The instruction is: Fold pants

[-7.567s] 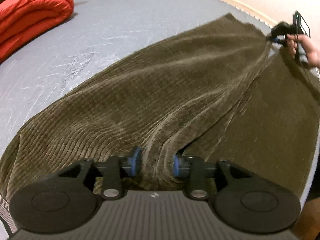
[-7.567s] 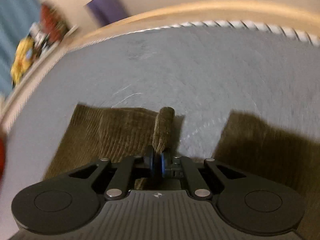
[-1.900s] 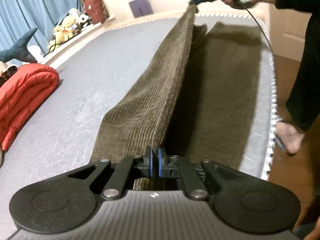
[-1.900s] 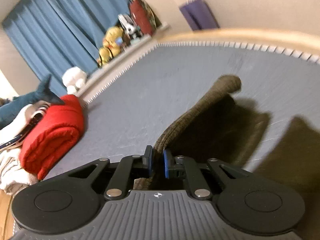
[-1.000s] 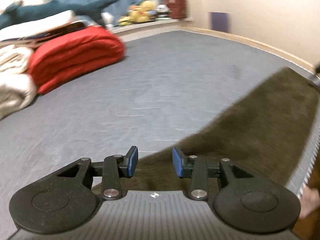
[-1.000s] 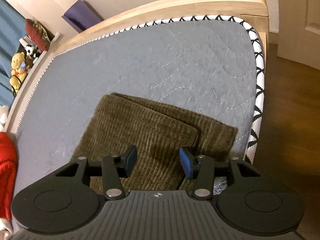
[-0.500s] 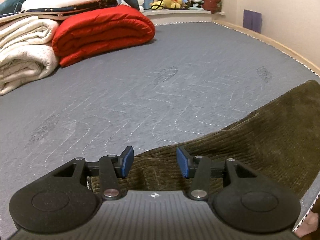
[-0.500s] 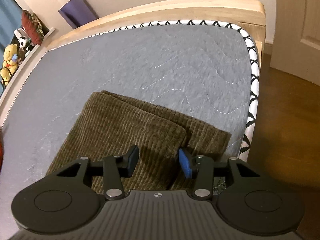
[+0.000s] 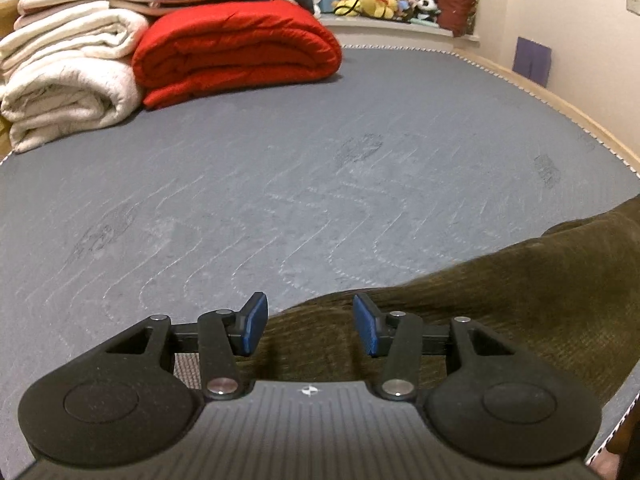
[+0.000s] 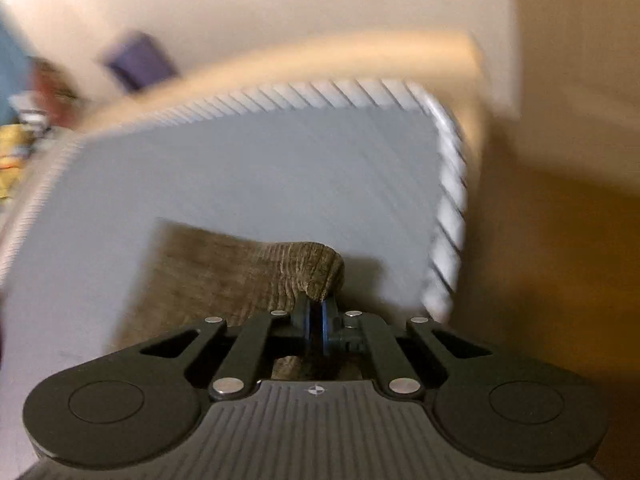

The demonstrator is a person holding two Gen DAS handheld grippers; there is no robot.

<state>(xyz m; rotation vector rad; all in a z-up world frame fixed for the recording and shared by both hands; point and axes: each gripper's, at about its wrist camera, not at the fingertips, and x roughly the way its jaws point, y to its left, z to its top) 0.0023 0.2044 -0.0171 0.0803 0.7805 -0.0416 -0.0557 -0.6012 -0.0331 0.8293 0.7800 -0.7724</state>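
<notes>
The olive corduroy pants (image 10: pixel 224 272) lie on the grey bed (image 9: pixel 280 168). My right gripper (image 10: pixel 316 322) has just clenched its jaws on a raised fold of them. My left gripper (image 9: pixel 306 324) hangs over the cloth, jaws released. A red blanket (image 9: pixel 236 44) sits at 11 o'clock.

A wide grey quilted mattress (image 9: pixel 304 184) with a zigzag-trimmed edge is bearing everything: olive-brown corduroy pants (image 9: pixel 520 300) are lying along its near edge, while a rolled red quilt (image 9: pixel 236 48) and folded cream blankets (image 9: pixel 68 80) are sitting at its far side.
</notes>
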